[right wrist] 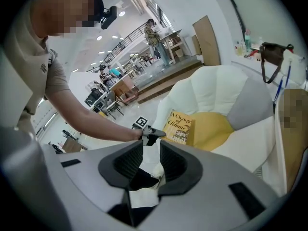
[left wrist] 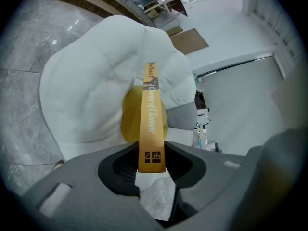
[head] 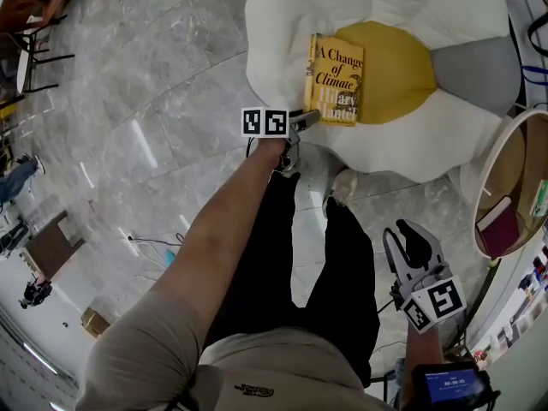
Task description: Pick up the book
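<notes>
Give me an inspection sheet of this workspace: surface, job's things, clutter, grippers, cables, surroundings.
Surface: white flower-shaped seat with a yellow cushion at its centre and a grey cushion beside it.
Job's things: book, yellow cover, over the yellow cushion's edge; contact with the seat cannot be told.
Clutter: maroon item on the round side table.
Grippers: left hand-held gripper shut on the book's spine; right hand-held gripper open, empty, away from the seat.
Cables: thin cable on the floor.
Surroundings: grey marble floor; desks and people far off.
</notes>
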Demonstrator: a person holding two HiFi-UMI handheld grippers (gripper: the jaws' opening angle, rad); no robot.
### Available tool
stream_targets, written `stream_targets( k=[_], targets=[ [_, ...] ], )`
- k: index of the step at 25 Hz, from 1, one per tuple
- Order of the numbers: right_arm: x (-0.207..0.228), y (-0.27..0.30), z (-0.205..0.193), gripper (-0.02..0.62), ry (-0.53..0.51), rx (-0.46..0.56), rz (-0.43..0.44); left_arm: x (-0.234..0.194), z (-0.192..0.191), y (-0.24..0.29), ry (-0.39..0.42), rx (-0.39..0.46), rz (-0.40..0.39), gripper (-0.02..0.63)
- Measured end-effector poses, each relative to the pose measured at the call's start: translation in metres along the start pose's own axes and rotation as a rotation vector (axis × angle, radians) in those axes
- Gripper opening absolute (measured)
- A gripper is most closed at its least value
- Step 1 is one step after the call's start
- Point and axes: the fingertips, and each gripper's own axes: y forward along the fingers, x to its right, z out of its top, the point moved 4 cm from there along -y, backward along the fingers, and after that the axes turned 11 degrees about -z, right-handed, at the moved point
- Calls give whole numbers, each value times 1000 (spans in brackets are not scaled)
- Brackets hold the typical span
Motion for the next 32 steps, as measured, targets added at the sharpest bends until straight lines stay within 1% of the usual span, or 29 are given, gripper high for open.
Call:
stream_targets(
  k=[2, 4, 6, 9, 10, 11, 12, 14, 18, 22, 28, 32],
  targets=[
    [-6, 22, -2, 117, -1, 14, 6, -14, 8, -7, -1, 5, -20, 150],
    [8, 64, -25, 115, 10, 35, 17, -51, 10, 3, 3, 8, -28, 150],
    [32, 129, -59, 114, 23, 66, 36, -110, 16, 20, 19, 11, -21, 150],
    [58, 256, -109, 110, 38, 128, 74, -220, 43, 35, 54, 34, -12, 150],
    [63, 290, -121, 110, 40, 148, 83, -248, 51, 36, 63, 45, -18, 150],
    [66, 312, -128, 109, 40, 163, 85, -264, 56, 37, 68, 56, -29, 150],
    [68, 321, -132, 109, 38, 175, 84, -268, 57, 37, 71, 66, -43, 150],
    [69, 315, -133, 104, 38, 194, 76, -251, 50, 35, 73, 78, -75, 149],
    [72, 275, -127, 97, 24, 233, 67, -188, 27, 33, 84, 78, -135, 149],
    [68, 235, -112, 81, 3, 276, 64, -129, 9, 24, 91, 84, -188, 149],
    [57, 195, -97, 52, -33, 307, 63, -56, -9, 4, 112, 103, -238, 149],
    [39, 167, -88, 41, -63, 323, 74, -6, -22, -15, 127, 114, -264, 149]
  ],
)
